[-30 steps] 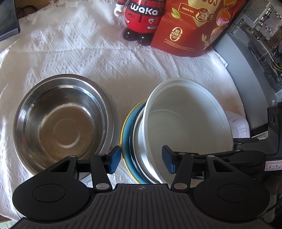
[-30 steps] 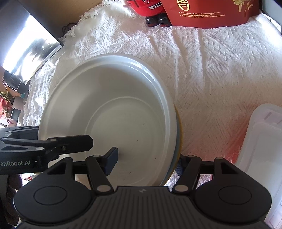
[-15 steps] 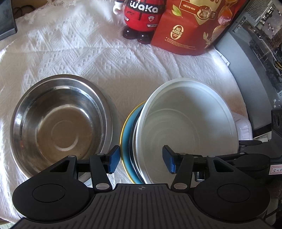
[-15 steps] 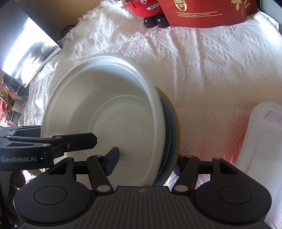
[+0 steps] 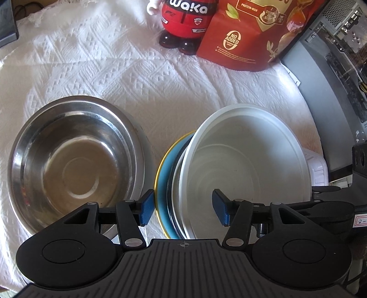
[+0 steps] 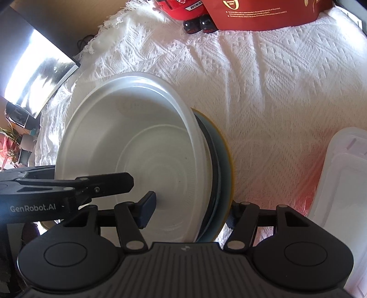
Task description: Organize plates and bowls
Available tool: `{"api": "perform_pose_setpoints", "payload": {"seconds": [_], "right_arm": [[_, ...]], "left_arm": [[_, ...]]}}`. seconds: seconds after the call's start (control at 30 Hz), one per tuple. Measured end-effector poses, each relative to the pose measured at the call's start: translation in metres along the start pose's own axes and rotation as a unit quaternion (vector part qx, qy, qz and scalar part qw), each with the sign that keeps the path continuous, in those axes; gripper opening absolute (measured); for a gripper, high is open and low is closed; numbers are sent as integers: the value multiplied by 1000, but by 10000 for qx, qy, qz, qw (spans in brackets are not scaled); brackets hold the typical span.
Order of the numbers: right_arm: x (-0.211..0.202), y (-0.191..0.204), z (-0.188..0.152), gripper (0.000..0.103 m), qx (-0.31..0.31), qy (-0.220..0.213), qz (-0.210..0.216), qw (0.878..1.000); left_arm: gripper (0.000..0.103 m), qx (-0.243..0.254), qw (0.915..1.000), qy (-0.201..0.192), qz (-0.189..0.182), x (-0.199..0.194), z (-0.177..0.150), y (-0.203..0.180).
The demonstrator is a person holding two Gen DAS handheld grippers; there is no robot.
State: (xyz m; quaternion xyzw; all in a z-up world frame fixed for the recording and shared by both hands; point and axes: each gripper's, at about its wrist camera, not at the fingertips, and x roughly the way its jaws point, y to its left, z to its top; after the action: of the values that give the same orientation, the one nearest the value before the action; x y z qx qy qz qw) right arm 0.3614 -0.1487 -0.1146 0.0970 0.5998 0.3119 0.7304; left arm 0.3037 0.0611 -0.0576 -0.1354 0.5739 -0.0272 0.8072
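A white bowl (image 5: 247, 165) sits tilted on a stack of plates, with a dark rim and a blue plate with a yellow edge (image 5: 164, 174) under it. My left gripper (image 5: 183, 207) is open, its jaws on either side of the stack's near left rim. My right gripper (image 6: 190, 212) is open around the same stack (image 6: 218, 160), one finger inside the white bowl (image 6: 137, 142), the other outside the blue plate. A steel bowl (image 5: 73, 160) rests on the cloth to the left.
A white knitted cloth (image 5: 137, 75) covers the table. A red toy figure (image 5: 183, 20) and a red pouch (image 5: 252, 34) stand at the back. A clear plastic box (image 6: 344, 194) lies right of the stack. A computer case (image 5: 332, 68) stands at the right.
The white bowl has tipped up and slid on the stack, so more of the blue plate and dark rim shows. Both grippers have stayed open around the stack.
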Motion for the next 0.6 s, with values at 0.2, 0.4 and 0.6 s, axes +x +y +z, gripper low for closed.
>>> {"api": "perform_pose_setpoints", "payload": {"seconds": [0.2,0.4,0.6], "right_arm": [[0,-8,3,61,326,57,170,9993],[3,-10,9,62,510,192,214,9983],[3,-9,11,62,491,275,181,9983]], "left_arm": [[58,39,9999,112,41,1,3,-2],[58,-202,9987,434,-179,8,10,7],[58,-84,9986,505,-153,7,6,2]]}}
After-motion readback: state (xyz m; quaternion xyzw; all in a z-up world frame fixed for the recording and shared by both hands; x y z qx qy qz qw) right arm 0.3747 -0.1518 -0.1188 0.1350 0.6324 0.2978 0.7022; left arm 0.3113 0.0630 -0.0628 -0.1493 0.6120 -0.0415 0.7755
